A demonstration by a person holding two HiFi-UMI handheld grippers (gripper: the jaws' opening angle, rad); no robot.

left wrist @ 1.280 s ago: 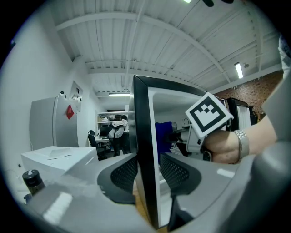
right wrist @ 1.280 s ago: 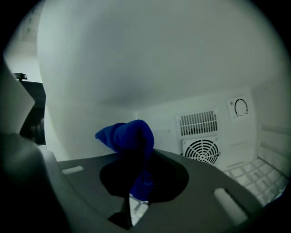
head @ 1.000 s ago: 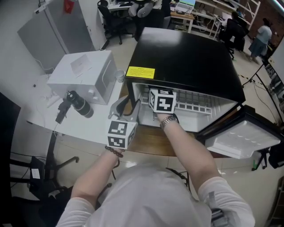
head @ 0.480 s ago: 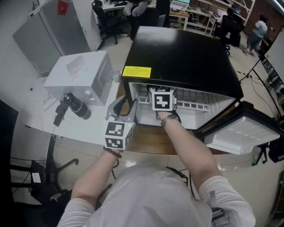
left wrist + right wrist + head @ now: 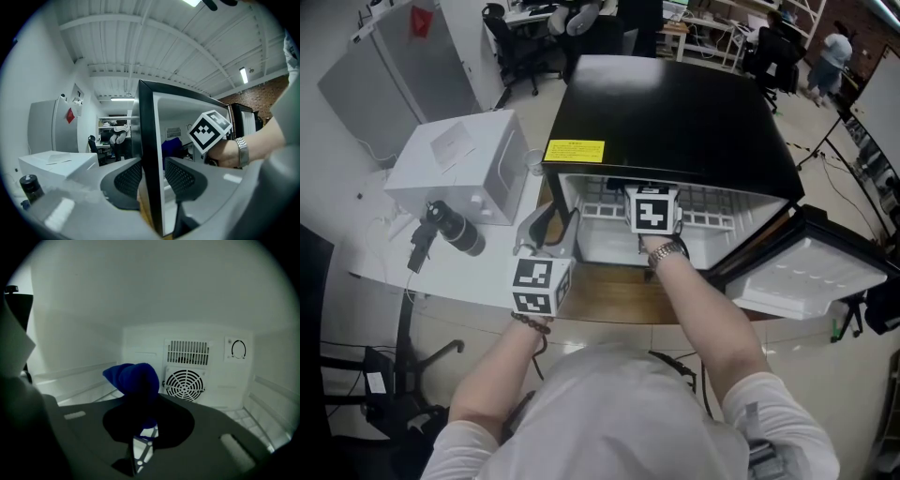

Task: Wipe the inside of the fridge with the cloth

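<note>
Cloth [image 5: 133, 380], dark blue and bunched, is pinched between the jaws of the right gripper [image 5: 139, 416], which are drawn nearly together on its lower folds. It is held inside the fridge [image 5: 675, 112], above the wire shelf [image 5: 703, 220] and in front of the rear wall with its round fan grille [image 5: 186, 385] and thermostat dial [image 5: 238, 349]. The left gripper [image 5: 152, 176] straddles the front edge of the fridge's left side wall [image 5: 149, 154], one mesh pad on each face, closed against it. The fridge door [image 5: 811, 281] stands swung open at the right. The fridge rests on a wooden table [image 5: 609, 295]; a white box-shaped appliance [image 5: 455, 164] sits near its left side.
</note>
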